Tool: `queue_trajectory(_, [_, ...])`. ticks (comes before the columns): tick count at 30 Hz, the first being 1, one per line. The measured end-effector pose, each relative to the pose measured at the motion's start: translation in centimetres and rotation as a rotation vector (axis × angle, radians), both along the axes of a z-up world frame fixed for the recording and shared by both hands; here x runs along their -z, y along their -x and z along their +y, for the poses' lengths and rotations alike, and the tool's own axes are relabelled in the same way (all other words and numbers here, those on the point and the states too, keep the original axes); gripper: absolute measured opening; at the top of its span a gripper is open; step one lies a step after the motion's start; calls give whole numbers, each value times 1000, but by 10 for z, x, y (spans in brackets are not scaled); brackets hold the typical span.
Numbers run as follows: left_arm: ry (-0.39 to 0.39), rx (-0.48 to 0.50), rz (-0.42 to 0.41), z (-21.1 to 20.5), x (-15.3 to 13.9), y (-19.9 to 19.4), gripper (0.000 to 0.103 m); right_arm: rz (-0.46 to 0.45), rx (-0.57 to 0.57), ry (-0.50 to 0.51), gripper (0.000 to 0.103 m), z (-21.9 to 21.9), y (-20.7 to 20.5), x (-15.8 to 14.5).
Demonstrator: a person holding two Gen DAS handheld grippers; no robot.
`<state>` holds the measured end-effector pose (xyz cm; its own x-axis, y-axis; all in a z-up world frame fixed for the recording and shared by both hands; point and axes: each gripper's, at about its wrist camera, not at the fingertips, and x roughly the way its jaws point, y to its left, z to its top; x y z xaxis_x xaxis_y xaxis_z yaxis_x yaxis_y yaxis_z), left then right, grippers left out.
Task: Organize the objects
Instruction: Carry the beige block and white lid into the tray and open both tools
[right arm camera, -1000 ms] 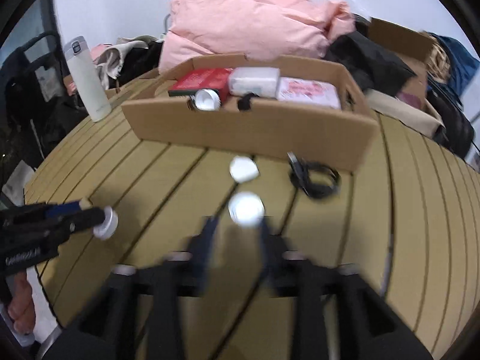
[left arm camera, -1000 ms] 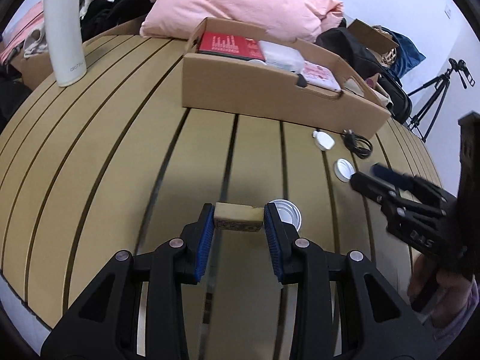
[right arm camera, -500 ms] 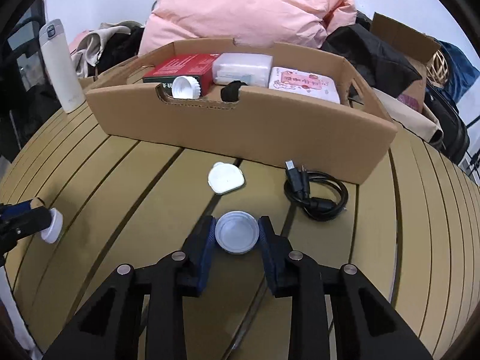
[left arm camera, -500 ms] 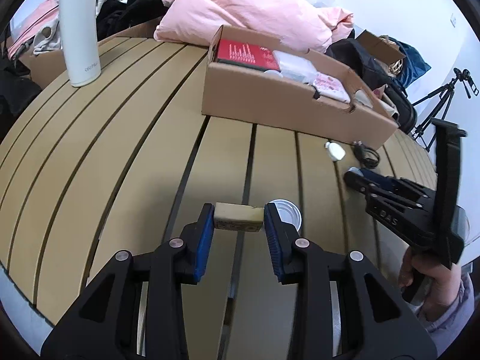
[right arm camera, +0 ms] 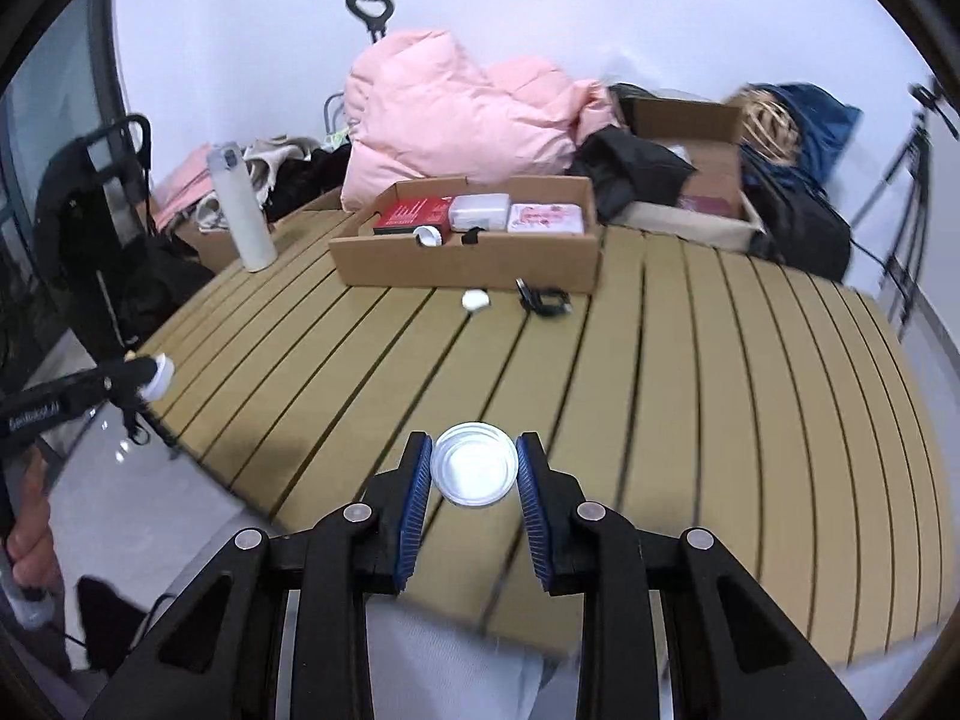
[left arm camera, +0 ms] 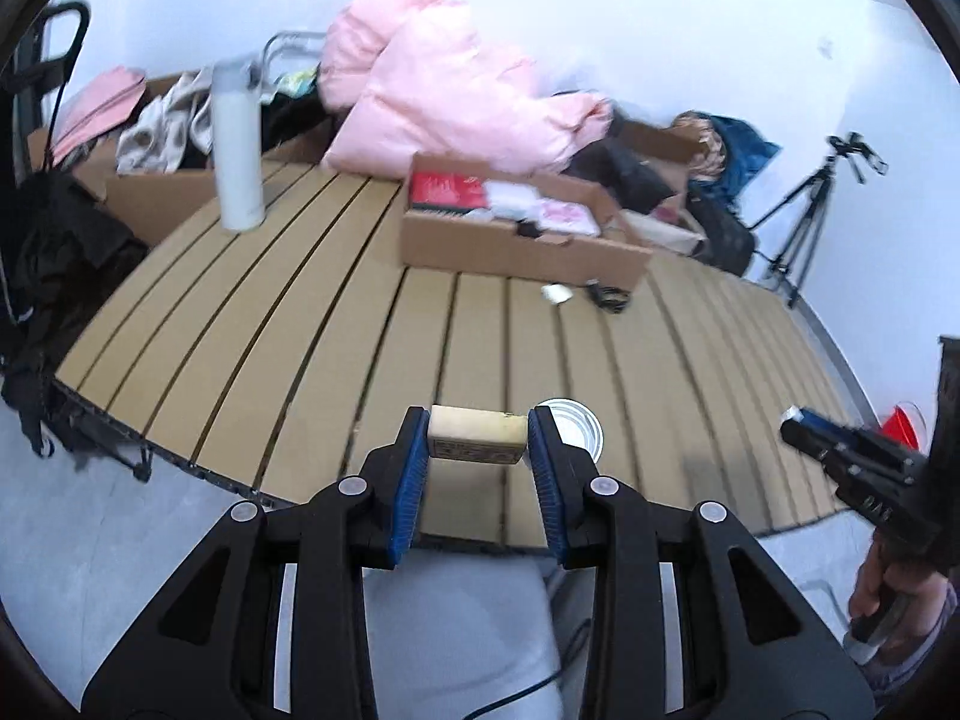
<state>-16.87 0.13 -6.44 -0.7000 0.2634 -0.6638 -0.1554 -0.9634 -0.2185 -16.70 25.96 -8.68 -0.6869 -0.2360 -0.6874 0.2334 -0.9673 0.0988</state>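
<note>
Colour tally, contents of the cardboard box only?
Inside the cardboard box, right wrist view:
Red: 1, red box
White: 2, white case and white cap
Pink: 1, pink case
Black: 1, small black item
Total: 5

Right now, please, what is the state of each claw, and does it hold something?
Left claw: closed on a small beige block.
Right claw: closed on a white round lid.

Tan block (left arm camera: 477, 433) and white cap (right arm camera: 475, 471), each between jaws.
</note>
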Motion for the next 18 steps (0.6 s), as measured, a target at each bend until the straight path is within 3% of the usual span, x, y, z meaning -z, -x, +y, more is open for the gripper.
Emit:
queue_trajectory(2, [-35,31,13,5,-12,-4,30,7,-2,3,31,2,-14,-4])
queue_trajectory(5, [-11,30,43,14,-19,-7,30,40,-2,15,31,4,-23,-14])
queue_trajectory(10, [10,36,6,22,-8,11,30,45,-10,36,31,6,-14,-11])
queue_trajectory(14, [47,44,3,30,-5,48,30,40,-24,24,31,7,17,-7])
queue_trajectory(18, [86,36,-12,36,1,108,30,77,-51,39,31,8,73,-20])
